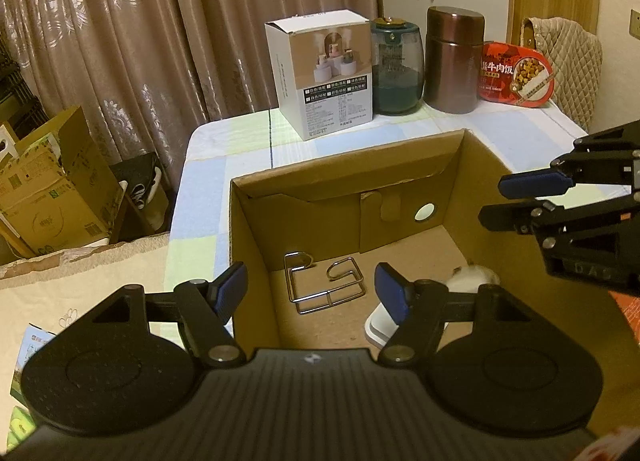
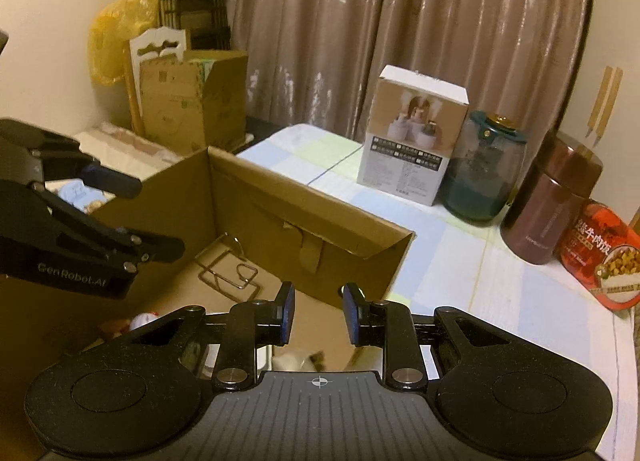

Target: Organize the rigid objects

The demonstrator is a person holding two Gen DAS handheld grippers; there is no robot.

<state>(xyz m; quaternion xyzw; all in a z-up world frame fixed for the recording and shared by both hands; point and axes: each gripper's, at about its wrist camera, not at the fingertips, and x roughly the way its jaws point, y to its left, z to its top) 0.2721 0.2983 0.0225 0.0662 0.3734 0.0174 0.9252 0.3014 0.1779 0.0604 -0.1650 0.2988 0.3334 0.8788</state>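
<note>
The left gripper (image 1: 311, 289) hangs over the near edge of the open cardboard box (image 1: 256, 229), with its jaws wide apart and nothing between them. The right gripper (image 2: 319, 311) hovers above the same box from its right side, its jaws partly apart and also empty. On the floor of the box lies a bent wire rack (image 1: 325, 283), and near it, toward the right wall, a white object (image 1: 380, 327) that is partly hidden. Behind the box, along the far edge of the tabletop (image 1: 248, 141), stand in a row a white carton (image 1: 320, 73), a green glass jar (image 1: 396, 69), a brown canister (image 1: 454, 61) and a red food container (image 1: 516, 75).
</note>
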